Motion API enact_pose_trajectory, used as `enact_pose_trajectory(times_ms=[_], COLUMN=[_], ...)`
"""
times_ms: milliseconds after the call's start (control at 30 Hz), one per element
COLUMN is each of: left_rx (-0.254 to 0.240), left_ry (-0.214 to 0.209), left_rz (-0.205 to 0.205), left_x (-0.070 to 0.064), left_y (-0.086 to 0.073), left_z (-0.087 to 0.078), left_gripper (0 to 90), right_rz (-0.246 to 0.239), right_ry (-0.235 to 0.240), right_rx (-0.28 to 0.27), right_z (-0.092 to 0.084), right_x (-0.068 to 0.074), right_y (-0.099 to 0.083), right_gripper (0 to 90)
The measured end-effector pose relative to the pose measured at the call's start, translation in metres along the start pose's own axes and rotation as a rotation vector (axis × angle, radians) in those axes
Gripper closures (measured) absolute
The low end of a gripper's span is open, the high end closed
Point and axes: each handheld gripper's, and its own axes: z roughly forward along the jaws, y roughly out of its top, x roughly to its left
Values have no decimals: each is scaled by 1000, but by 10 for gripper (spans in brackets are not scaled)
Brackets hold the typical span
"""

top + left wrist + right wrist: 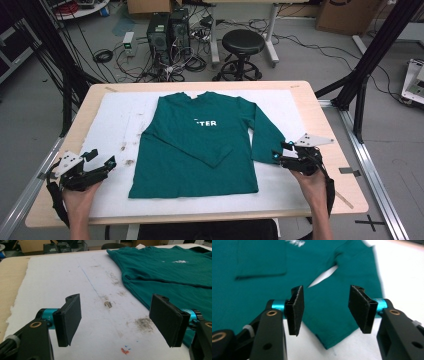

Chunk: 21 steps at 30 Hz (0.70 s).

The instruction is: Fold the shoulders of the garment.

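we've got the green shirt [200, 145] flat mid-frame | left gripper [100, 159] lower left, jaws wide apart | right gripper [278, 151] at sleeve cuff [337, 332], jaws apart, nothing gripped

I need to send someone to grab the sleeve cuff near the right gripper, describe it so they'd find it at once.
On the white sheet covering the wooden table lies a green shirt with white lettering. Its outstretched sleeve ends in a cuff just ahead of the right gripper; the other sleeve is folded across the chest.
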Motion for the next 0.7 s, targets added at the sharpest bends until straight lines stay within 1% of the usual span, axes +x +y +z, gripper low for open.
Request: enact_pose_trajectory(times_ms=[100, 233, 300, 367, 467, 500, 567, 600, 700], left_rx=[1, 2, 4, 5, 3, 4, 4, 4, 3], left_ry=[1, 4, 7, 9, 10, 11, 12, 12, 14], left_rz=[5, 6, 10, 13, 15, 16, 17, 18, 20], left_x=[0, -1, -1, -1, -2, -2, -2, -2, -2], left_y=[0, 0, 0, 0, 0, 0, 0, 0, 0], left_z=[0, 0, 0, 0, 0, 0, 0, 0, 0], left_gripper=[260, 262, 263, 264, 265, 265, 266, 266, 267], right_rz=[-24, -64, -85, -93, -95, -89, -80, -82, -80], right_ry=[31, 69, 86, 98, 93, 88, 92, 89, 82], right_rx=[63, 111, 147, 186, 212, 209, 205, 206, 222], right_z=[9, 19, 25, 32, 38, 39, 39, 40, 42], right_x=[-1, 1, 3, 3, 2, 2, 1, 0, 0], right_y=[-1, -1, -1, -2, -2, -2, -2, -2, -2], right_gripper=[495, 515, 517, 506, 481, 470, 468, 468, 468])
